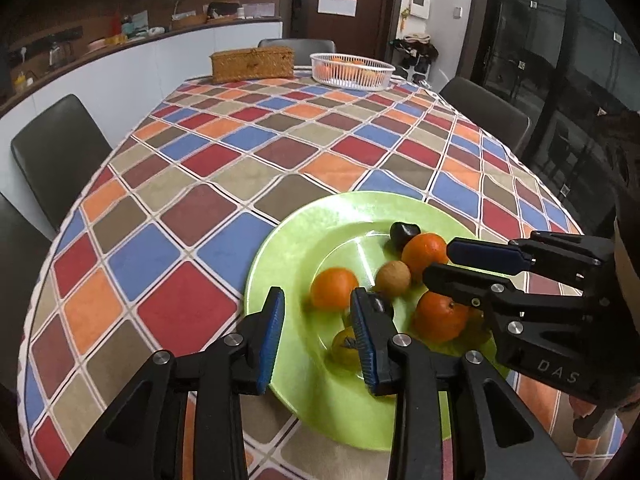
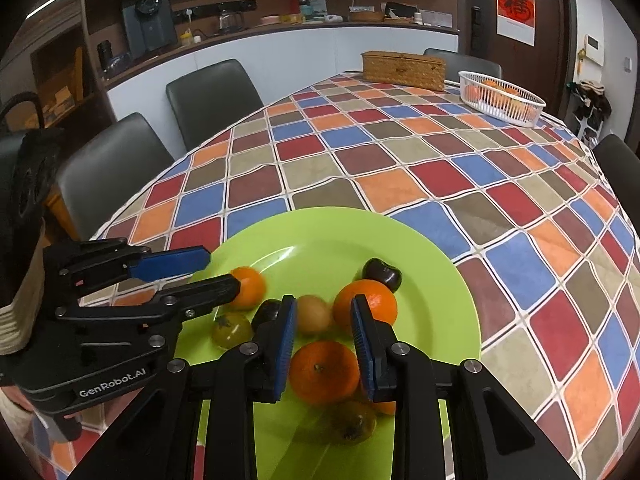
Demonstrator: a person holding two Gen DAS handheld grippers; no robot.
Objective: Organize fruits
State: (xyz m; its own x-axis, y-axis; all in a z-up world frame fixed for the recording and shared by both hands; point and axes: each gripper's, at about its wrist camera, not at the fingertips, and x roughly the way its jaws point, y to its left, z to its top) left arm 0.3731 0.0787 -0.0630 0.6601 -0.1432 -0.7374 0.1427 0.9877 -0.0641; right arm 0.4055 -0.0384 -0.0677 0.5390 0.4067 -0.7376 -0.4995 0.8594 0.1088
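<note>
Checkered table (image 1: 224, 152): green plate (image 1: 288, 240) holds oranges (image 1: 334, 289), white basket (image 1: 352, 72) too

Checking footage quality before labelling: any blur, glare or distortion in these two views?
Left wrist: orange near the left tool is motion-smeared; glare streak on the green plate. Right wrist: strong fisheye bending of the table, dark vignetted corners.

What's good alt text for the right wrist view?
The open right gripper hovers over a green plate of oranges and small fruit, an orange between its fingers. The open left gripper reaches in from the left; a white basket sits far across the checkered tablecloth.
</note>
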